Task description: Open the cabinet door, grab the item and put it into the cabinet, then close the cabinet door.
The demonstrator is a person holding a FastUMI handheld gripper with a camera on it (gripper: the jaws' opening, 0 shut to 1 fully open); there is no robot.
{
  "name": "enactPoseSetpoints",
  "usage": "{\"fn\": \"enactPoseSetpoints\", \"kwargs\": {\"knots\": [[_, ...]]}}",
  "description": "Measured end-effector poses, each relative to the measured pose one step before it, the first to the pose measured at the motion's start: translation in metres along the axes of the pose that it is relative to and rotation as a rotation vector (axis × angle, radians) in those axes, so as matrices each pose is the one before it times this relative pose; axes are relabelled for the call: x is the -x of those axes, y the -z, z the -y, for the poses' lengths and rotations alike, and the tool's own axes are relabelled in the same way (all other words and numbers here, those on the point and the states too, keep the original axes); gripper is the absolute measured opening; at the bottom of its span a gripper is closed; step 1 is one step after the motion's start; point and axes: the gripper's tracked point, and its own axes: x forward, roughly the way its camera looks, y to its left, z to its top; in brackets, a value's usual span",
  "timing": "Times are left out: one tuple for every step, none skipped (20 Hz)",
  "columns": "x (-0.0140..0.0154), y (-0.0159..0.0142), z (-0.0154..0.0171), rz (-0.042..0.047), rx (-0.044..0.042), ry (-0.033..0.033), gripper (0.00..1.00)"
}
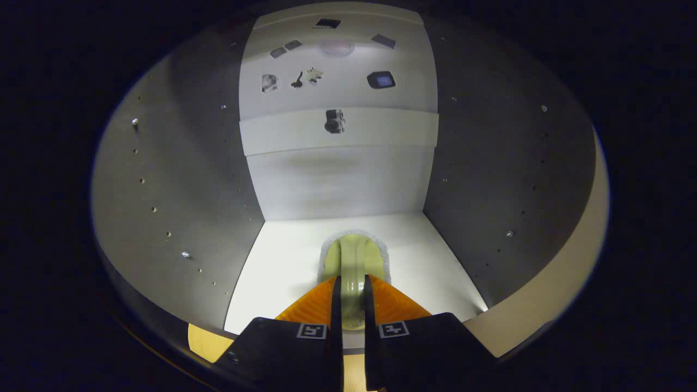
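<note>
I am looking into the open cabinet [283,272], which has a white floor, grey side walls and a pale back panel. My gripper [353,283] reaches over the cabinet's front edge and is shut on the arched handle of a pale green brush-like item [354,253] with a fuzzy grey-white rim. The item sits low over the white floor, just inside the front of the cabinet; I cannot tell whether it touches the floor. Its near end is hidden between my fingers.
The left wall [179,179] and right wall [501,179] carry rows of small shelf-pin holes. A pale strip [381,130] crosses the back panel, with small dark marks above it. A light wooden surface [204,342] shows below the cabinet's front edge.
</note>
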Motion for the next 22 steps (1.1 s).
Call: {"fn": "enactPoseSetpoints", "kwargs": {"knots": [[-0.00214,0.00273,0.00013,-0.01699,-0.00548,0.00253,0.20],[-0.00672,0.00253,0.00112,-0.00785,-0.00076,0.00088,0.21],[0.00143,-0.00245,0.00137,0.00892,0.00073,0.00661,0.24],[-0.00164,-0.00299,0.00175,0.01034,-0.00068,0.00801,0.27],[0.00129,-0.00179,-0.00016,0.01026,-0.00491,-0.00050,0.39],[0.00219,-0.00222,0.00107,0.00760,-0.00538,0.00070,0.50],[0.00197,-0.00104,0.00065,0.00913,-0.00898,-0.00172,0.62],[0.00338,-0.00336,0.00134,0.01387,-0.00952,0.00014,0.75],[0.00611,-0.00371,0.00132,0.02252,-0.01037,-0.00158,0.88],[0.00731,-0.00660,0.00280,0.02705,-0.00676,0.00203,1.00],[0.00767,-0.00485,0.00288,0.02801,-0.00395,0.00122,1.00],[0.01032,-0.00680,0.00223,0.02757,-0.00368,0.00013,1.00],[0.01270,-0.00604,0.00299,0.02715,-0.00010,0.00073,1.00],[0.01456,-0.00825,0.00380,0.03407,0.00238,0.00324,1.00],[0.01602,-0.00916,0.00383,0.03983,0.00145,0.00418,1.00],[0.01813,-0.01158,0.00408,0.04703,-0.00170,0.00015,1.00],[0.01909,-0.01080,0.00345,0.04327,-0.00215,0.00134,1.00],[0.01774,-0.01167,0.00476,0.04300,-0.00255,0.00328,1.00],[0.01978,-0.01153,0.00607,0.04173,-0.00219,0.00713,0.99],[0.01945,-0.01355,0.00528,0.04597,-0.00203,0.00210,0.99],[0.01858,-0.01293,0.00499,0.04561,0.00082,0.00309,0.99],[0.01955,-0.01295,0.00602,0.04212,0.00366,0.00027,0.99]]}}
